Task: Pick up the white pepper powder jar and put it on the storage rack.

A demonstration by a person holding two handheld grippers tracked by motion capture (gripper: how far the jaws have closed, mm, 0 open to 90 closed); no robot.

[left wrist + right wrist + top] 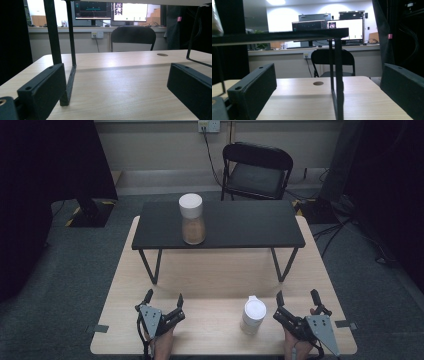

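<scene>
Nearest the high camera, at the bottom edge of the frame, the person's two hands rest on the light wooden table [215, 275], each with a hand-held gripper. That table spans the middle and lower part of the frame. On its far half, in the upper centre, stands a black shelf [240, 222] on thin metal legs, and beyond it, at the top, a black folding chair [257, 170] sits on the grey floor. On the shelf's left part stands a jar with a white lid [191, 219] and brownish contents. At lower right of centre a white bottle [253, 315] stands upright on the table, just left of the right hand-held gripper [296, 298] and apart from it. Its jaws stand spread with nothing between them. At lower left, the left hand-held gripper [164, 298] is likewise spread wide and empty, well apart from the bottle.
</scene>
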